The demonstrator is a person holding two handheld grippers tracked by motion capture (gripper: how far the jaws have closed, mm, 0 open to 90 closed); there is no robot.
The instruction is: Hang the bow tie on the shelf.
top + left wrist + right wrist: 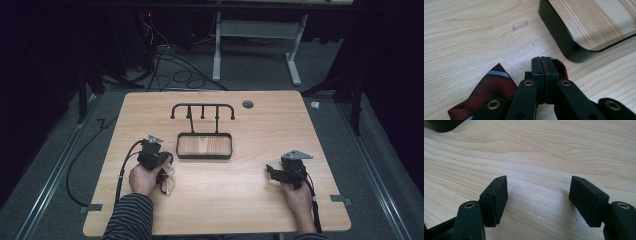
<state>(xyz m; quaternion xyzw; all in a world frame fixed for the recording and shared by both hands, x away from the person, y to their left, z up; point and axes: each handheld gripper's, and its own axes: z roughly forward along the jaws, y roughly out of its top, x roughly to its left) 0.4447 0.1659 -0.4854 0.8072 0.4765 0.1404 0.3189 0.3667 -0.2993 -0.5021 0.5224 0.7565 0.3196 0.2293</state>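
Presently the left gripper [543,65] is clamped on a striped necktie [491,86]; the tray [564,37] lies ahead to its right. Right gripper [539,195] gapes wide, unladen, well apart.

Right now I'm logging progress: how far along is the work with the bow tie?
Done: the left claw has shut on the red striped bow tie, which lies on the table. Open and idle: the right claw. Left, probably: carrying it to the black rack with its tray.
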